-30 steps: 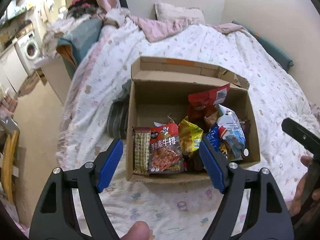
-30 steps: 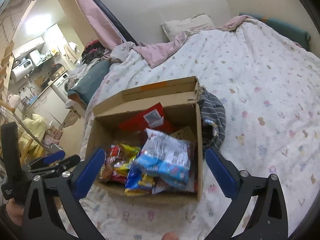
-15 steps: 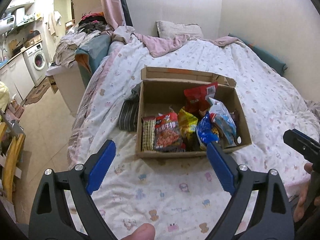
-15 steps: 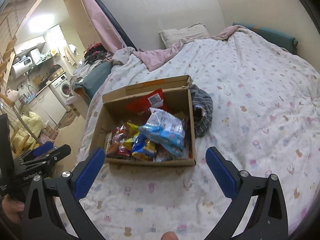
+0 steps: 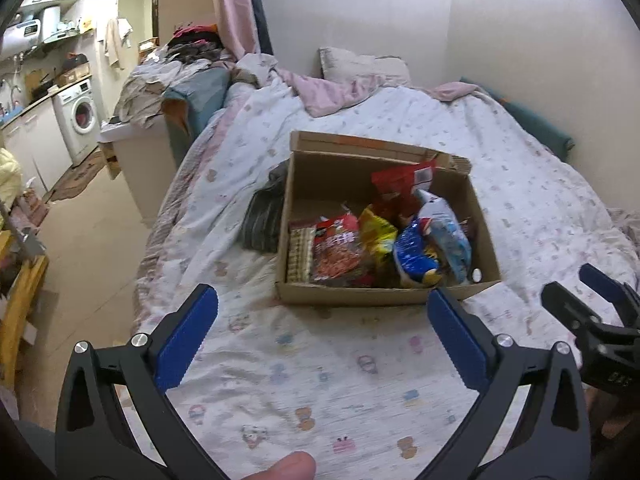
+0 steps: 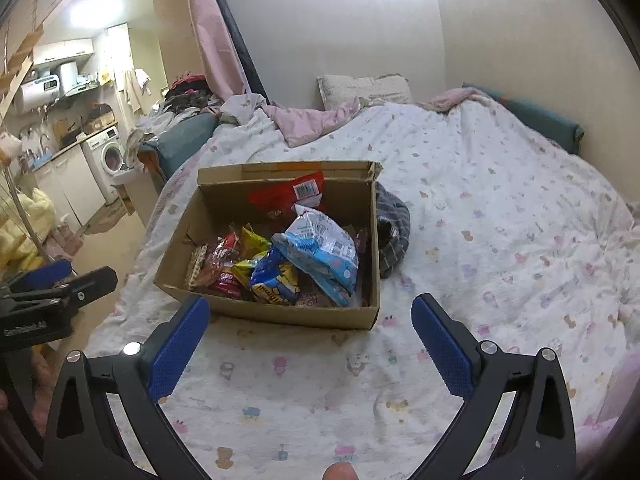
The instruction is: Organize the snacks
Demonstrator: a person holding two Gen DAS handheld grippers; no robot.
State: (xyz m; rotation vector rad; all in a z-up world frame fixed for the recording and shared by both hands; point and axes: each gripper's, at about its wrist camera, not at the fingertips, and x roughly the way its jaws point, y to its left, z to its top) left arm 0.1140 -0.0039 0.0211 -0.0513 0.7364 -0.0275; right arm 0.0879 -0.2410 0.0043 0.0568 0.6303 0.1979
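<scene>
1. Left hand-held gripper [image 5: 322, 326]: its jaws are opening, already spread wide, with only bare bedsheet between the pads. It holds and touches nothing, and hovers over the near edge of the bed [image 5: 304, 384], short of the box [image 5: 384, 300].
2. Right hand-held gripper [image 6: 310, 334]: the jaws stand wide apart and empty, also over the bed's near edge, just short of the box.
3. The box sits mid-bed, open-topped, its near wall facing both tools. The snacks [image 5: 384, 244] are heaped inside, mostly toward the near wall; a red bag [image 6: 288, 196] leans on the far wall.
4. The packets look already gathered, so I judge the step is backing away or picking the next bag.
5. To do it well: reach in from above, pinch one crinkly bag by its edge, and keep the pads clear of the cardboard.
6. A striped cloth [image 6: 394, 228] lies against the box's side; leave it.
</scene>
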